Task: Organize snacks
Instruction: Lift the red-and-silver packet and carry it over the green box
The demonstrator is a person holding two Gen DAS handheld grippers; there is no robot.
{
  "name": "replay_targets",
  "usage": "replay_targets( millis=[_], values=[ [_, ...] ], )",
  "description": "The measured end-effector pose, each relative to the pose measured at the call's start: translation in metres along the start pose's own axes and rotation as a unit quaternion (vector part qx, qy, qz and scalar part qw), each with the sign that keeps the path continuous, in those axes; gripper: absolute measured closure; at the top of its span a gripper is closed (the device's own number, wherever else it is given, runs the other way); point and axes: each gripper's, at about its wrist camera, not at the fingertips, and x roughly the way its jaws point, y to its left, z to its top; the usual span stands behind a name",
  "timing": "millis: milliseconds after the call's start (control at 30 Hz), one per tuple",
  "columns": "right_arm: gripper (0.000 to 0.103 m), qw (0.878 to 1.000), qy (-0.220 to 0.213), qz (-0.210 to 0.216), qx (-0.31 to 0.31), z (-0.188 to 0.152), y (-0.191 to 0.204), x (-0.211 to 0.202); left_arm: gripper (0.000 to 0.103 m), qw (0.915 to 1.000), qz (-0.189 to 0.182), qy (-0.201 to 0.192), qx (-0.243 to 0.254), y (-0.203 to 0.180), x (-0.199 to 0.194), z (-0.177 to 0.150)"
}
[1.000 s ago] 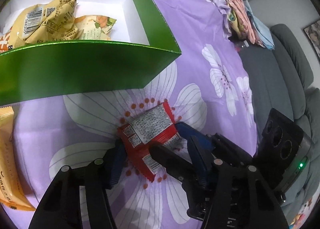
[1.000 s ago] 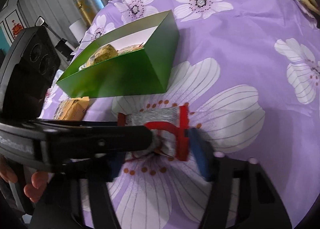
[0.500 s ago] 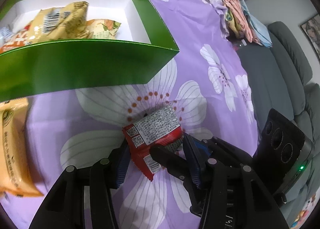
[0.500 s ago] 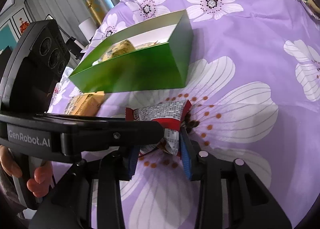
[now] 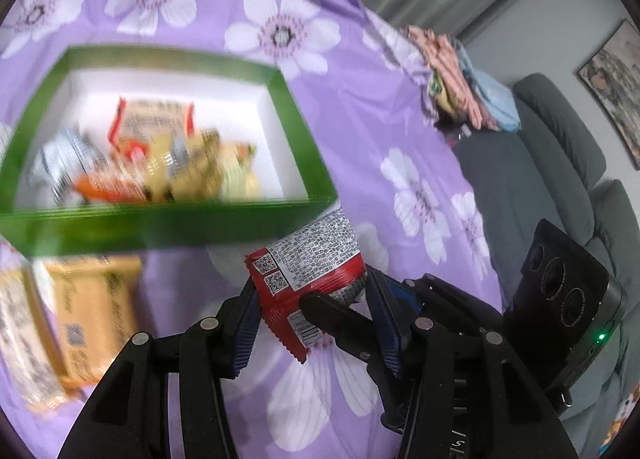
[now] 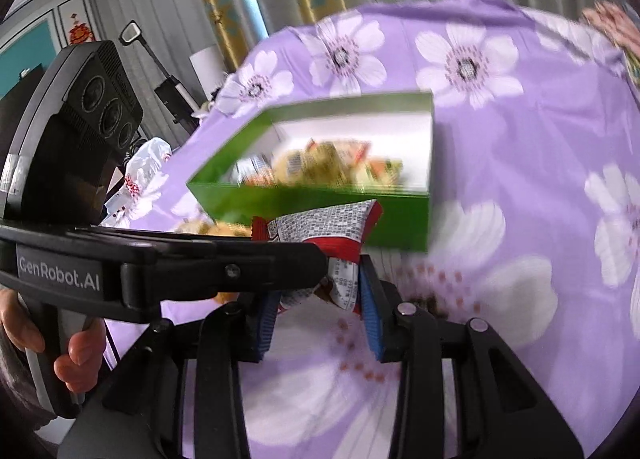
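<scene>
Both grippers hold the same red snack pack (image 5: 308,279). The left gripper (image 5: 312,315) has its blue pads squeezed on the sides of the pack. The right gripper (image 6: 316,299) is squeezed on the pack too, from the other side, and one of its black fingers (image 5: 336,315) reaches in over the low end of the pack. The pack is up in the air, above the purple flower cloth (image 5: 400,131), not lying on it.

The green box (image 5: 296,147) sits just past the pack, farther away from both grippers. Its near wall is right behind the top end of the pack. The pack's long side points up and away, toward the box. Other snacks (image 5: 160,163) already lie inside on the white floor, mostly on the left part, so the right part looks free. Both hands look about as near to the box, so I think they must carry the pack forward together, over the near wall, and then let go. More yellow packs (image 5: 84,315) wait on the cloth beside the box.
</scene>
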Motion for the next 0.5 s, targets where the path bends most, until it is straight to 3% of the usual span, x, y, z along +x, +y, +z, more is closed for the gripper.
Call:
replay_targets(
  millis=[200,500],
  values=[
    [0.066,1.0,-0.011,0.016,-0.016,0.038,0.011,0.024,0.051,0.9996,0.011,-0.023,-0.009,0.024,-0.014,0.032],
    [0.066,0.999,0.02,0.03,-0.014,0.063,0.018,0.079,0.051,0.9983,0.034,-0.024,-0.041,0.074,-0.006,0.057]
  ],
)
